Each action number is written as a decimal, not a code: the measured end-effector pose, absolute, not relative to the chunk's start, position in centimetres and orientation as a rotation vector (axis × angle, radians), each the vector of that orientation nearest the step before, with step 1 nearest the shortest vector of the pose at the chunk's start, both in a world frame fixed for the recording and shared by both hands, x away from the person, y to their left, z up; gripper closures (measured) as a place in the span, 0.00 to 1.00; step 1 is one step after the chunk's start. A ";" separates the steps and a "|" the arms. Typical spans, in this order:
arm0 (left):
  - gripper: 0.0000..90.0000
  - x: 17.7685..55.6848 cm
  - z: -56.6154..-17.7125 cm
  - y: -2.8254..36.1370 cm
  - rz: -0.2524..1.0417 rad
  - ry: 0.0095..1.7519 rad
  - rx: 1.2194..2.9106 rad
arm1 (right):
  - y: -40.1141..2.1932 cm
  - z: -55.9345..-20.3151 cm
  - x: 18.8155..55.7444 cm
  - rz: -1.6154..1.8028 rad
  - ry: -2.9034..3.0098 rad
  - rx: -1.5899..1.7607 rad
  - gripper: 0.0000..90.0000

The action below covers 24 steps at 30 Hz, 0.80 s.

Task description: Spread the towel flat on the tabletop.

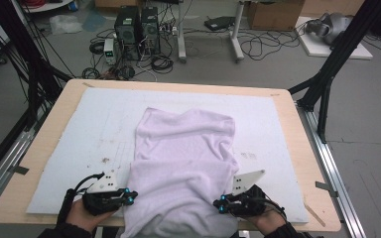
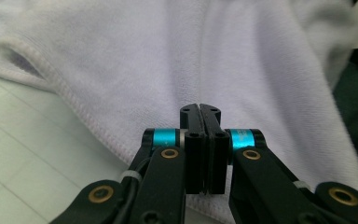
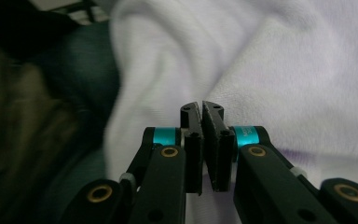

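From the high view I see the pale lilac towel (image 1: 183, 168) lying on the white mat (image 1: 79, 129) that covers the wooden table (image 1: 307, 163), its near end spilling over the table's front edge between my two hands. My left gripper (image 1: 129, 197) sits at the towel's left hem, pointing inward, and my right gripper (image 1: 220, 204) sits at its right hem, also pointing inward. From up here I cannot make out whether cloth is pinched.

In the left gripper view, the left gripper (image 2: 200, 108) has its jaws pressed together with no gap at the tips. The towel (image 2: 177, 60) lies just behind and under them, its stitched hem running across the mat (image 2: 23, 154). I cannot tell whether any cloth is caught.

In the right gripper view, the right gripper (image 3: 200, 106) is closed too, the tips meeting with a thin slit lower down. The towel (image 3: 284, 79) bunches in folds right behind them; whether it is gripped I cannot tell.
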State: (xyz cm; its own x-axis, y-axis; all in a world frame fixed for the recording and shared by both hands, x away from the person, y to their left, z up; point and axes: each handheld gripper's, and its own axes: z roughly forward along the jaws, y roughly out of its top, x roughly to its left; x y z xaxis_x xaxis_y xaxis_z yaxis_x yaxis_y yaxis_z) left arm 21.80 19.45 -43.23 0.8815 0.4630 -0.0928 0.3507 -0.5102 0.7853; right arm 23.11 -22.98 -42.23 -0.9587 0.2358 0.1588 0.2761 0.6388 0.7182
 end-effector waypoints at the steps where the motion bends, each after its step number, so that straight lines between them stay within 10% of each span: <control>1: 0.96 21.5 -43.1 19.6 0.163 0.572 2.155 | -23.1 -42.0 22.8 -1.256 -2.801 -0.434 0.87; 8: 0.77 23.1 -43.4 18.7 0.196 0.614 2.179 | -23.8 -42.1 24.6 -1.282 -2.858 -0.539 0.73; 16: 0.96 23.3 -44.1 18.0 0.190 0.613 2.231 | -23.2 -44.0 25.2 -1.196 -2.878 -0.548 0.93; 24: 0.97 21.4 -43.3 20.3 0.181 0.618 2.214 | -23.1 -42.7 23.6 -1.264 -2.835 -0.445 0.92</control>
